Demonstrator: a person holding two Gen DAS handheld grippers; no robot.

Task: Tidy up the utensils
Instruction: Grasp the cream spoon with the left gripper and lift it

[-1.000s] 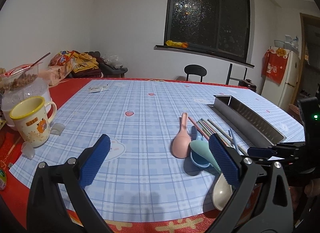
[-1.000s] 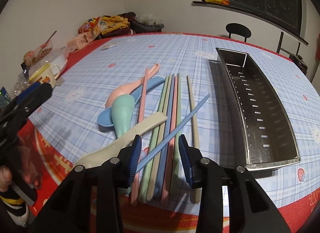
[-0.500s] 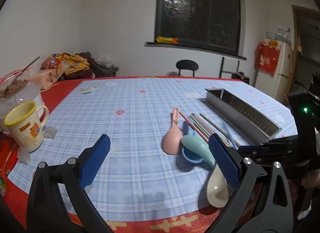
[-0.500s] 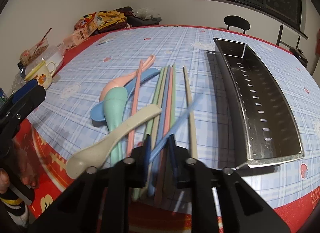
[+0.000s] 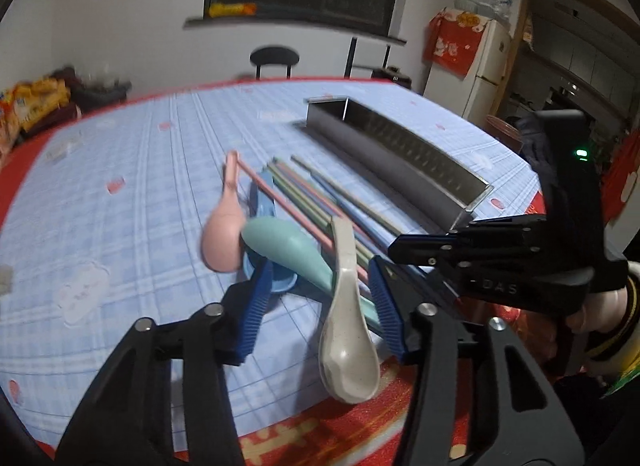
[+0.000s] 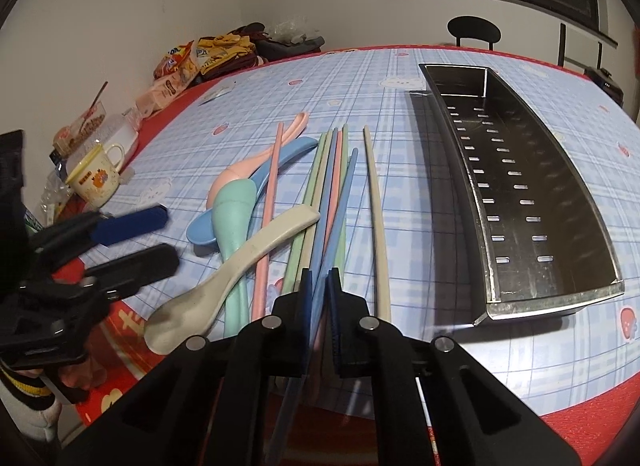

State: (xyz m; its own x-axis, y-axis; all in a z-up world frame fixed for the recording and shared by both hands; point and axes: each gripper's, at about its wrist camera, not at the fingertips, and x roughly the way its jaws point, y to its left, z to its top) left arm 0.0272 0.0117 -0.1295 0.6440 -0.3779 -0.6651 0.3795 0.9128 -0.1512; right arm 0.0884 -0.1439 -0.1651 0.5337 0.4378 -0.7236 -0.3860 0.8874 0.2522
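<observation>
- Tablecloth [image 6: 400, 65]: blue plaid, red border.
- Spoons: pink [image 6: 236, 171], blue [image 6: 288, 155], teal [image 6: 234, 201], beige speckled [image 6: 240, 262].
- Tray [image 6: 532, 201]: silver.
- Mug [image 6: 94, 181]: cream, yellow rim.

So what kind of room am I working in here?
Most likely a home dining area beside a kitchen: a cloth-covered table with snack bags, a fridge by a doorway, and a round-backed chair.

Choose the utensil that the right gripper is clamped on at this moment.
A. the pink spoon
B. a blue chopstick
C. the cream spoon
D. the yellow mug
B: in the right wrist view, the right gripper has its pads pressed on a blue chopstick running up between them.
</observation>
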